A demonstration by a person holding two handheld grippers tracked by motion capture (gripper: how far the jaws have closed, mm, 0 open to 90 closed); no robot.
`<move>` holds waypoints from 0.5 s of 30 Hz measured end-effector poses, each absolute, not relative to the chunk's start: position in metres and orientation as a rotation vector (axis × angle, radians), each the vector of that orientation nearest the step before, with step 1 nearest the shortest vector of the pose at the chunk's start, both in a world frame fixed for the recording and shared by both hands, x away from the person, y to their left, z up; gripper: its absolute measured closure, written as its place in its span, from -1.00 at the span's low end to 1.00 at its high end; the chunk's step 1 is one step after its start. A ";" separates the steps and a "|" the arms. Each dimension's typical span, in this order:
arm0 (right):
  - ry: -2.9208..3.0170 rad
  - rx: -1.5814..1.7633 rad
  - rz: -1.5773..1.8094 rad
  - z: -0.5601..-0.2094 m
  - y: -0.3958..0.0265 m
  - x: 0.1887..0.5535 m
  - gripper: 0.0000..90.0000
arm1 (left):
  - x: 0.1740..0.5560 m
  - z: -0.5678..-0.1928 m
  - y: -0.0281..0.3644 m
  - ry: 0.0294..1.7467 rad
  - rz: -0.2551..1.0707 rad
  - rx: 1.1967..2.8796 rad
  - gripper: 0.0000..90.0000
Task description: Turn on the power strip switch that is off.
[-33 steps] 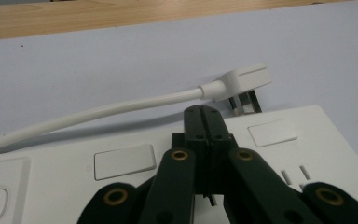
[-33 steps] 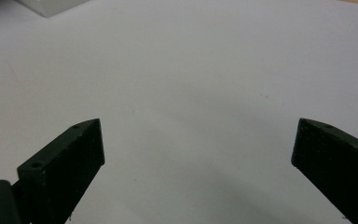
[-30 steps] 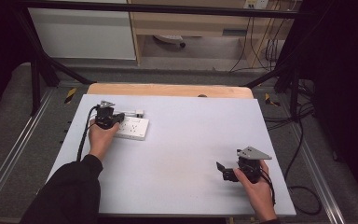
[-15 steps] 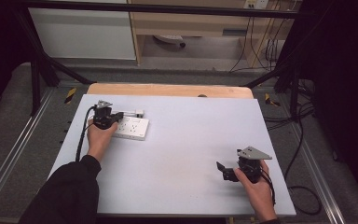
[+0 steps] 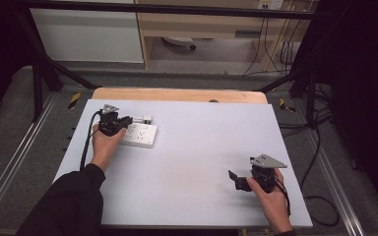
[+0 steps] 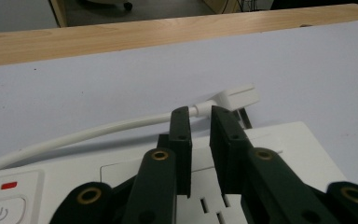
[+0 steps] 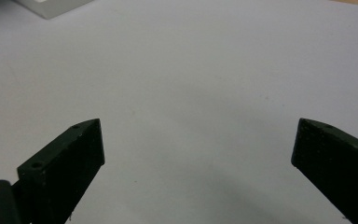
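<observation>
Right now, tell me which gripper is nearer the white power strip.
Left. The left gripper hovers right over the white power strip, its jaws by the white plug. The right gripper sits far across the table.

A white table (image 5: 192,162) with a wooden far edge (image 5: 177,94) stands before a pale cabinet (image 5: 86,34) and floor cables (image 5: 280,49).

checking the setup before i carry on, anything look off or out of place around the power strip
Nothing looks damaged or spilled. The one loose item is the white plug: it lies unplugged on the table just beyond the power strip, its cable trailing along the strip's far edge. The left gripper sits over the strip, its jaws just opened slightly, with the cable behind the gap.
</observation>
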State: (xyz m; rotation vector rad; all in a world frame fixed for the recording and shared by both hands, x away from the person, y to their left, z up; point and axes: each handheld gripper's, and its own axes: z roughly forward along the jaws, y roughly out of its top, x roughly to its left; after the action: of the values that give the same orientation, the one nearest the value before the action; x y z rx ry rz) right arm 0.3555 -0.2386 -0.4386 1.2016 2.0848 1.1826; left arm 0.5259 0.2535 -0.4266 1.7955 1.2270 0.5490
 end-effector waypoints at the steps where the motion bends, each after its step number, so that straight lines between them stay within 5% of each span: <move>1: 2.086 1.202 1.182 -0.439 -0.238 0.356 -0.94 | 0.526 -0.426 0.253 1.223 0.547 1.796 0.72; 10: 2.085 1.201 1.180 -0.439 -0.239 0.356 -0.94 | 0.525 -0.423 0.251 1.220 0.565 1.785 0.45; 15: 2.085 1.201 1.181 -0.439 -0.239 0.356 -0.94 | 0.525 -0.421 0.250 1.229 0.565 1.754 0.06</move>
State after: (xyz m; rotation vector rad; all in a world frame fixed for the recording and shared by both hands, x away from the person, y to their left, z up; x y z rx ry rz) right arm 0.3556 -0.2386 -0.4386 1.2009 2.0847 1.1813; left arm 0.5249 0.2499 -0.4214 1.7541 1.2285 0.5651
